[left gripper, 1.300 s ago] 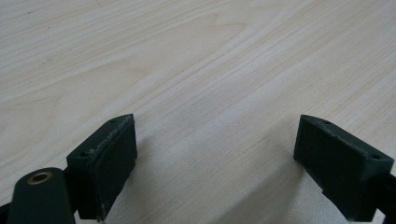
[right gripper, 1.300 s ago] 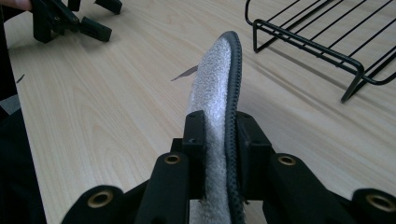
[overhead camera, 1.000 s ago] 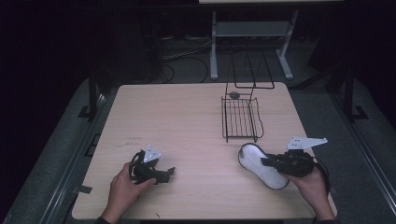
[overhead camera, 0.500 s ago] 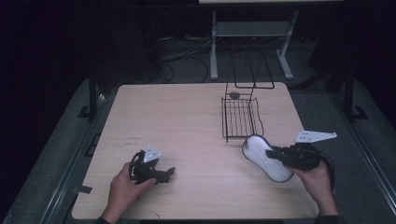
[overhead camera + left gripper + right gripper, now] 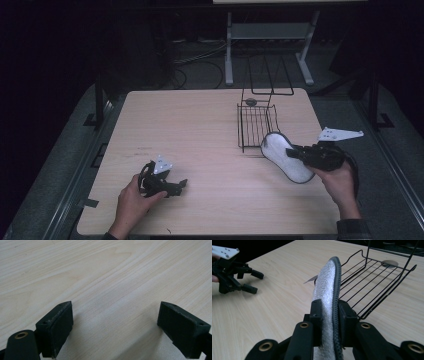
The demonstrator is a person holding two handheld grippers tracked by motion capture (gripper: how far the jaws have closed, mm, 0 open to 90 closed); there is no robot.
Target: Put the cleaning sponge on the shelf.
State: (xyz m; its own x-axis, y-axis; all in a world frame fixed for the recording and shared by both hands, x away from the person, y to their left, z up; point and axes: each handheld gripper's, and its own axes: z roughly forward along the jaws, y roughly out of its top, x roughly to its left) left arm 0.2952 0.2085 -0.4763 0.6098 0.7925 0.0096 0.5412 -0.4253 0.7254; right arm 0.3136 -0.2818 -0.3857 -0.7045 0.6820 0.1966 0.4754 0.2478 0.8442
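right gripper view puts the white insole edge-on, clamped between the two black jaws of the right hand-held gripper. the jaws are nearly closed, pressed against both faces of the insole near one end. one face is white and fleecy, and a dark bound rim runs round it. it looks light, thin and soft, a thing that will bend and flop rather than hold its line. the long free end sticks out from the grip with nothing under it, so i expect it to droop or sway when swung. the fleece should give the pads good friction, so slipping seems unlikely. a hold nearer the middle would tame the flop, while the present end hold leaves the tip free to be steered.

in the high view the insole is held just beside the near right corner of the black wire rack, its far tip almost at the rack's edge, tilted above the table. the right hand-held gripper lies on the side of the insole away from the rack.

the left hand-held gripper sits well apart from the rack, to its near left. its jaws stand wide open over bare wood in the left gripper view, holding nothing.
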